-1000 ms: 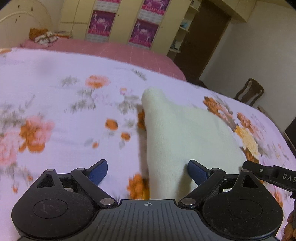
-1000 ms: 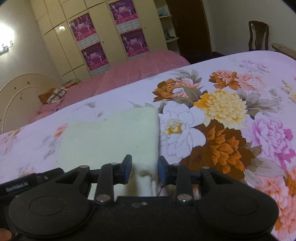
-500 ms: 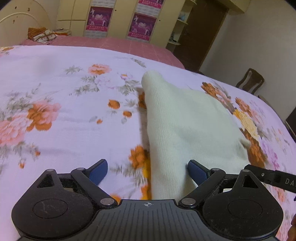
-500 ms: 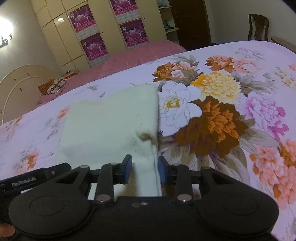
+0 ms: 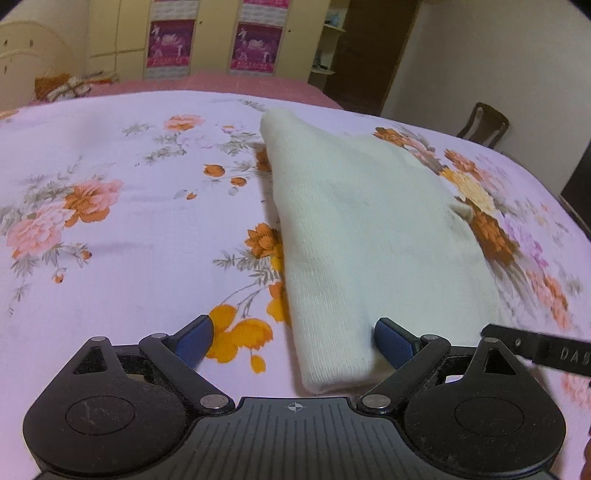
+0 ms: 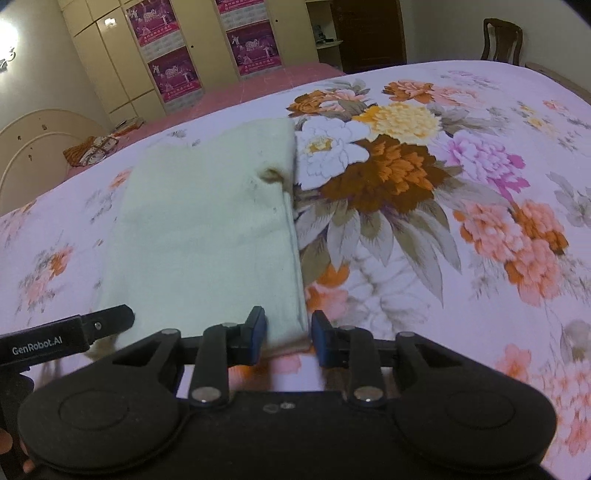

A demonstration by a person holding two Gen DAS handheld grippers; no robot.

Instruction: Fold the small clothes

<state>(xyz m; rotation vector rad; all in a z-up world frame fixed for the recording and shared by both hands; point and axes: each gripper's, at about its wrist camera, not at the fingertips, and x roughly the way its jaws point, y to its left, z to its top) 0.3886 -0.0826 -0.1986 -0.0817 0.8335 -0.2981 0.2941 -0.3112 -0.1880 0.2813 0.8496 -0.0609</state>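
Note:
A cream knitted garment lies folded flat on the flowered bedspread. My left gripper is open, its blue pads wide apart, with the garment's near left corner lying between them. In the right wrist view the garment lies ahead and to the left. My right gripper is open by a narrow gap, and the garment's near right corner lies between its pads. Each gripper's body shows at the edge of the other's view.
The bedspread stretches wide on both sides. A pink bed with a small bundle lies behind. Yellow wardrobes with posters line the far wall. A wooden chair stands at the right, by a dark door.
Both grippers have drawn back towards the near edge of the garment, so more of it shows. The right gripper's pads stand slightly wider apart than before. The garment lies flatter.

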